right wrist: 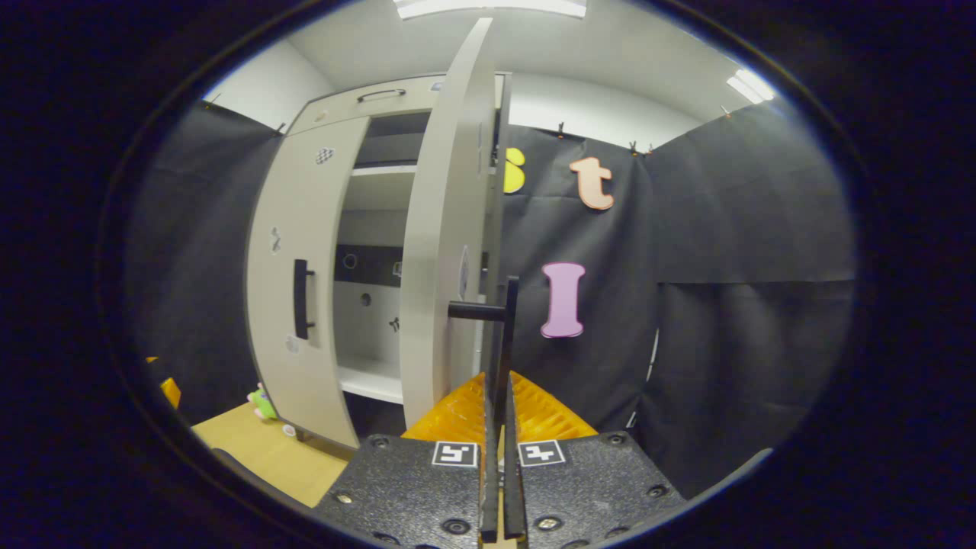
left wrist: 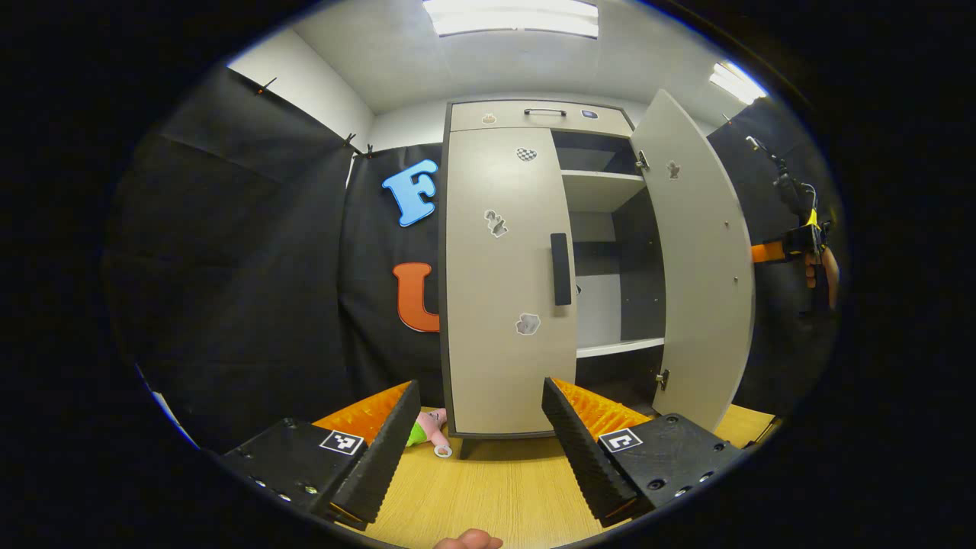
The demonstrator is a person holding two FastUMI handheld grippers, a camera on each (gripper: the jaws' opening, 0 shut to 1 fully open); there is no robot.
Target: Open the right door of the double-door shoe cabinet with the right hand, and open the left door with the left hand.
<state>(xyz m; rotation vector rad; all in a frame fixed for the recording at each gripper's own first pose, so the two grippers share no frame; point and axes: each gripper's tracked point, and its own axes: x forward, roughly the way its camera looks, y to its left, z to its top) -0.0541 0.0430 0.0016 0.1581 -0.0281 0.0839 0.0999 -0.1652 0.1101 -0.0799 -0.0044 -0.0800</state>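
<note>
The beige shoe cabinet (left wrist: 534, 114) stands ahead on a wooden surface. Its left door (left wrist: 496, 305) is closed, with a black vertical handle (left wrist: 560, 268) at its inner edge. The right door (left wrist: 701, 267) is swung wide open. My left gripper (left wrist: 480, 389) is open, low in front of the left door and short of it, nothing between its fingers. In the right gripper view the right door (right wrist: 442, 229) is seen edge-on, and my right gripper (right wrist: 496, 381) is shut on its black handle (right wrist: 509, 335). The right gripper (left wrist: 801, 244) also appears far right, held by a hand.
Bare shelves (left wrist: 610, 347) show inside the open right half. A pink and green plush toy (left wrist: 427, 431) lies on the wooden surface (left wrist: 488, 488) by the cabinet's left foot. Black cloth walls close in both sides. A drawer with a handle (left wrist: 544, 112) tops the cabinet.
</note>
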